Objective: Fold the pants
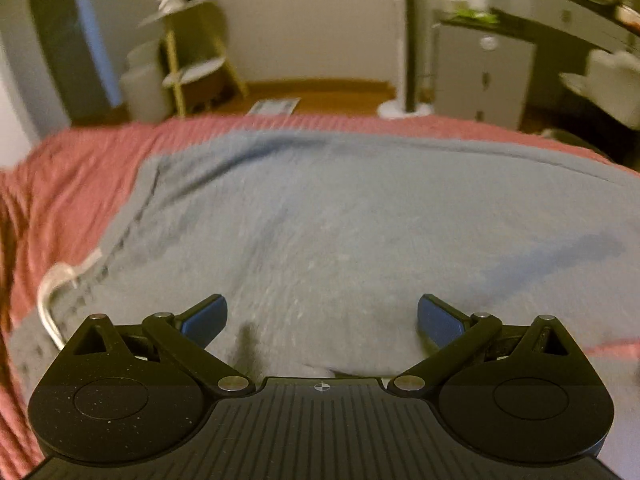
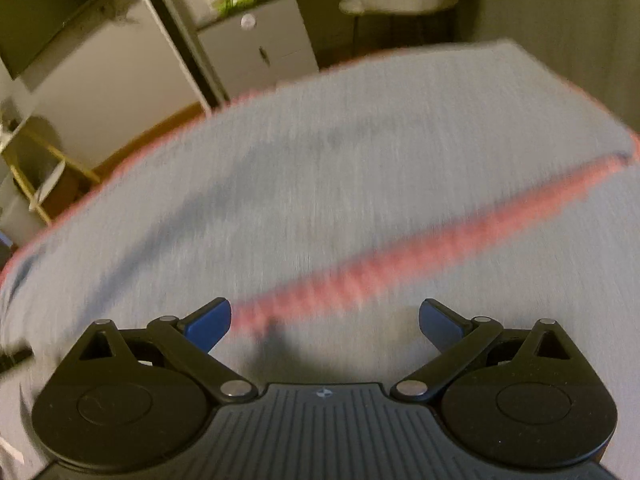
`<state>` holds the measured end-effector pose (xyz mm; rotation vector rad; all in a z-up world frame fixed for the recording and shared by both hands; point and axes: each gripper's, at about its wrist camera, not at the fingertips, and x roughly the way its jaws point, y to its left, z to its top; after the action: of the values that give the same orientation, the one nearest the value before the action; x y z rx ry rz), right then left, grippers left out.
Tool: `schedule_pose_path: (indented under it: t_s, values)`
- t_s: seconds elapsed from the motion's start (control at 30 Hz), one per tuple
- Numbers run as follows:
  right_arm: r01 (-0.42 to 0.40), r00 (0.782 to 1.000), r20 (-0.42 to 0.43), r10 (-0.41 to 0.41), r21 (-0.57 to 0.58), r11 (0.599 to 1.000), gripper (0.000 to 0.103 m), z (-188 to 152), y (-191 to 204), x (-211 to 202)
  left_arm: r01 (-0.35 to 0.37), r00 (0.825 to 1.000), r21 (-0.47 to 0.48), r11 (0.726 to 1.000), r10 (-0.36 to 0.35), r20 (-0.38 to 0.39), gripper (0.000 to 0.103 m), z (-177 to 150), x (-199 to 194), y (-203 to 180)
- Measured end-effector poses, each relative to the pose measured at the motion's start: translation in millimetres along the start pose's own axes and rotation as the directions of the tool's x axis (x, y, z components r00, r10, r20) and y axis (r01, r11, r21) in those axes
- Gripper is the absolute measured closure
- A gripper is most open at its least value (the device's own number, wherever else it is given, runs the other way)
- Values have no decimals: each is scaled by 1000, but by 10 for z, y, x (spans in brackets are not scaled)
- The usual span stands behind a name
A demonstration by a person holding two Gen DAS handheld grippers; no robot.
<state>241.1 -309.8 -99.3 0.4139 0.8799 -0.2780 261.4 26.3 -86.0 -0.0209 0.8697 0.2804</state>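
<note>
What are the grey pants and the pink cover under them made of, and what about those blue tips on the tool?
The pants look like soft grey-blue knit fleece, matte and fuzzy, with a white drawstring. The pink cover appears to be a ribbed woven or knit fabric. The blue fingertips look like smooth rubber or plastic pads, though blur leaves that open.

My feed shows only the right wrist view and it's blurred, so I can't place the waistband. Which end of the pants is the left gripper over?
Observer: The left gripper hangs open over the pants near the waist; a white drawstring lies at its left.
Operator: Is it holding any cloth?
Observer: No, there is nothing between its fingers.
Operator: What is under the pants on that side?
Observer: A pink blanket shows past the waistband.
</note>
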Motion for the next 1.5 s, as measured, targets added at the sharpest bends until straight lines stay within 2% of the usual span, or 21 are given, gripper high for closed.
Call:
schedule_pose_path:
  t_s: [0.07, 0.13, 0.23, 0.37, 0.4, 0.47, 0.57, 0.67, 0.77, 0.8, 0.83, 0.87, 0.9, 0.93, 1.0, 1.03, 1.1, 1.17, 1.27, 1.4, 1.5]
  values:
    - [11, 997, 73, -12, 16, 1000, 3, 327, -8, 67, -14, 1000, -29, 999, 13, -16, 0, -94, 151, 86]
    - [-8, 994, 106, 5, 32, 999, 3, 674, -9, 220, 2, 1000, -38, 999, -3, -11, 0, -159, 203, 141]
    - [6, 999, 37, -9, 91, 996, 3, 1209, 13, 621, -12, 999, -37, 999, 14, 39, 0, -199, 168, 108]
    - [38, 999, 5, -41, 294, 955, 3, 1686, -72, 1085, -47, 994, 24, 999, 45, 96, 0, -284, 205, -16]
    - [46, 999, -7, -47, 324, 945, 3, 1746, -90, 1183, -51, 993, 31, 998, 48, 106, 0, -292, 204, -37]
    - [116, 993, -37, -110, 364, 924, 3, 1848, -96, 1394, -48, 992, 33, 998, 44, 120, 0, -296, 201, -48]
    - [185, 982, -38, -185, 379, 907, 3, 1923, -78, 1582, -29, 992, 18, 999, 27, 124, 0, -289, 222, -32]
    - [292, 956, -118, -268, 308, 905, 2, 1964, -21, 1826, -18, 991, -14, 1000, 20, 132, 0, -306, 247, -23]
    - [332, 942, -129, -310, 236, 913, 2, 1973, 57, 1896, -36, 988, -1, 999, 36, 150, 0, -328, 252, -65]
    - [336, 941, -118, -317, 213, 918, 8, 1944, 78, 1884, -44, 986, 9, 999, 42, 162, 0, -340, 250, -79]
    - [347, 937, -100, -334, 192, 918, 23, 1896, 87, 1851, -51, 984, 18, 999, 47, 172, 0, -353, 243, -92]
    - [347, 938, -71, -340, 174, 921, 31, 1838, 87, 1793, -57, 982, 23, 998, 52, 181, 0, -364, 239, -105]
    - [320, 947, -33, -319, 159, 934, 51, 1772, 59, 1707, -61, 981, 24, 998, 55, 186, 0, -369, 237, -113]
    - [276, 960, 0, -279, 156, 949, 69, 1712, 17, 1631, -63, 980, 21, 998, 58, 188, 0, -376, 233, -119]
    - [146, 987, 39, -158, 225, 963, 88, 1560, -170, 1439, -63, 980, 17, 998, 59, 188, 0, -380, 232, -122]
    - [87, 993, 54, -105, 271, 959, 96, 1481, -256, 1366, -55, 981, 15, 998, 51, 185, 0, -378, 230, -114]
    - [-14, 995, 93, -20, 352, 936, 100, 1299, -427, 1183, -32, 984, 13, 999, 29, 175, 0, -368, 227, -86]
    - [-64, 985, 171, 5, 345, 937, 100, 994, -451, 902, 0, 985, 12, 1000, -2, 173, 0, -352, 212, -45]
    - [-54, 976, 216, -11, 292, 955, 100, 420, -349, 616, 54, 980, 10, 999, -55, 193, 0, -329, 181, 20]
    - [-97, 985, 169, 39, 350, 932, 100, -244, -363, 518, 48, 976, 27, 999, -52, 213, 0, -223, 136, 67]
    - [-109, 982, 181, 51, 324, 940, 100, -277, -356, 502, 139, 969, 23, 990, -140, 203, 0, -19, 83, 128]
